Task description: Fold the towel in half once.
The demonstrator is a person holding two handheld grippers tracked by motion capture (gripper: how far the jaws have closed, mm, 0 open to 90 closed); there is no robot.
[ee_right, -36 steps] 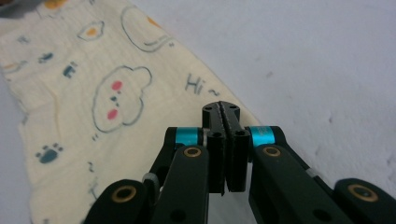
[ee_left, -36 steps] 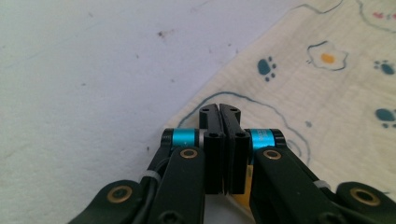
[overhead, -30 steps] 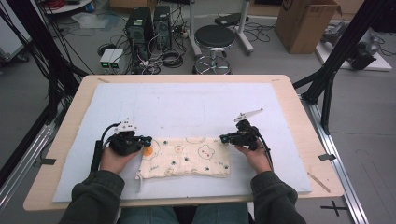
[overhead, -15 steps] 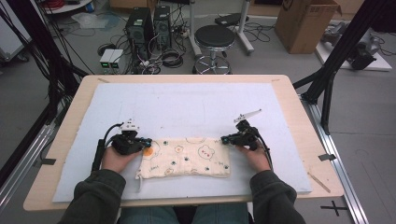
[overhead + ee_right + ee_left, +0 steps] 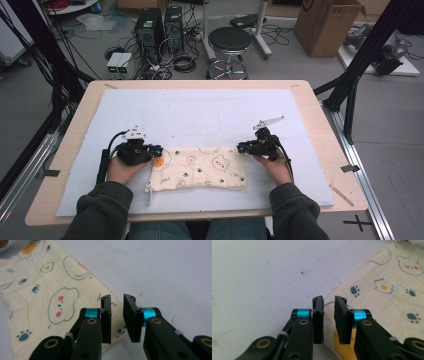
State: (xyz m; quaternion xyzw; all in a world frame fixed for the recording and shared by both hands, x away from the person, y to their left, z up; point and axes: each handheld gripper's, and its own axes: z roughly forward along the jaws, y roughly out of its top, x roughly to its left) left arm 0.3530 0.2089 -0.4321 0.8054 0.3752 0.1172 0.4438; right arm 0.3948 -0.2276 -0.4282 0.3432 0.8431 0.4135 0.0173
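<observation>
A cream cloth (image 5: 200, 167) printed with bears, eggs and paw prints lies folded flat on the white mat (image 5: 200, 110), close to the near edge. My left gripper (image 5: 156, 149) sits at the cloth's far left corner. In the left gripper view its jaws (image 5: 329, 300) have just been opening and stand a narrow gap apart over the cloth's edge (image 5: 387, 287), not pressing it. My right gripper (image 5: 241, 148) is at the far right corner. Its jaws (image 5: 117, 298) have also just been opening and stand slightly apart above the cloth corner (image 5: 50, 290).
The white mat covers most of the wooden table (image 5: 330, 150), with bare mat beyond the cloth. A small stick (image 5: 341, 195) lies near the table's right front edge. On the floor behind stand a stool (image 5: 229, 40), computer cases (image 5: 159, 25) and a cardboard box (image 5: 327, 22).
</observation>
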